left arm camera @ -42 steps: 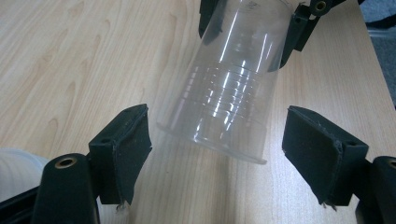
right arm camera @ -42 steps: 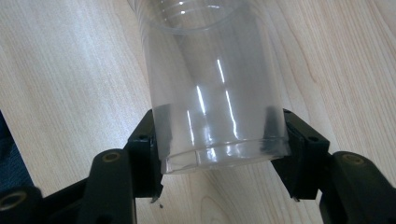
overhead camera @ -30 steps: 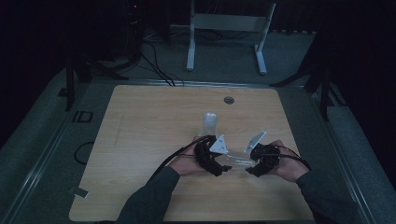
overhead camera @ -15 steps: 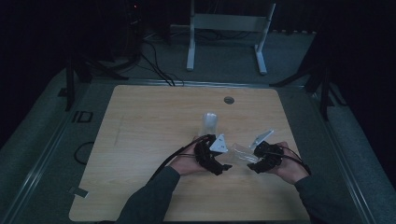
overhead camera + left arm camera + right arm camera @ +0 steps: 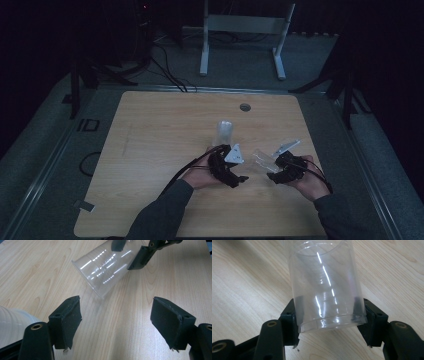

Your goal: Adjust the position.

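Clear cup (image 5: 327, 285) is gripped near its base by the right gripper (image 5: 329, 322), lying tilted above the table (image 5: 150, 150), mouth toward the left gripper (image 5: 116, 322). Left jaws stand spread and empty (a white cup (image 5: 223, 131) stands just beyond that hand). The cup's long axis runs between the grippers; the left is next in line.
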Tool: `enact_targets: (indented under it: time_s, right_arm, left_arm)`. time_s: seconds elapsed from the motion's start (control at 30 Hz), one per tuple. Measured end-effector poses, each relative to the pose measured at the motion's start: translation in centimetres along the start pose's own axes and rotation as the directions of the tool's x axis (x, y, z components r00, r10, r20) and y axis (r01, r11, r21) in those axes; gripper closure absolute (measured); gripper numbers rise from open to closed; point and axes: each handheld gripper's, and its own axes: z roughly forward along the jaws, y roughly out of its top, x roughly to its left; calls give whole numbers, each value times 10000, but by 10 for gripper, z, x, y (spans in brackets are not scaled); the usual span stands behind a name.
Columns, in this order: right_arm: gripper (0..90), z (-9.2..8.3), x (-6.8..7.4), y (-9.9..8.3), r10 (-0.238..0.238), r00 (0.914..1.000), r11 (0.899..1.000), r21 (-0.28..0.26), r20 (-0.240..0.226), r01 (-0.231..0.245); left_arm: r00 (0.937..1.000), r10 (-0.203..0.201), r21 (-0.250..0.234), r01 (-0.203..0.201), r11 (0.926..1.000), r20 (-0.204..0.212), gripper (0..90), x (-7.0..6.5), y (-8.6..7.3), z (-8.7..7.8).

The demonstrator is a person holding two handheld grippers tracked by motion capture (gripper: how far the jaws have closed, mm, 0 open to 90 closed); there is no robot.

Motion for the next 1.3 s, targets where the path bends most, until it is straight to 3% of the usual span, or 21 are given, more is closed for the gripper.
enact_targets:
  time_s: [0.43, 0.7, 0.93, 1.1, 1.3]
  right_arm:
    - [419, 3, -7, -8, 882, 9947, 9960, -182, 524, -874]
    - [419, 5, -13, -9, 1537, 9839, 9877, -419, 910, -1504]
    - [419, 8, -19, -11, 2464, 9614, 9679, -816, 1227, -2376]
    - [419, 10, -24, -14, 3189, 9363, 9462, -1064, 1470, -3056]
    - [419, 9, -27, -17, 3609, 9160, 9309, -1280, 1751, -3422]
  left_arm:
    - [10000, -27, 11, 27, 10000, 37, 243, -1, 0, 1]
    - [10000, -2, 9, 2, 10000, 6, 243, -2, 1, 2]
    - [9999, -104, -39, 104, 9999, -5, 243, -1, 0, 0]
    - [9999, -107, -50, 106, 9999, -42, 243, -1, 0, 0]
    - [9998, -164, -92, 163, 9998, -65, 243, -1, 0, 1]
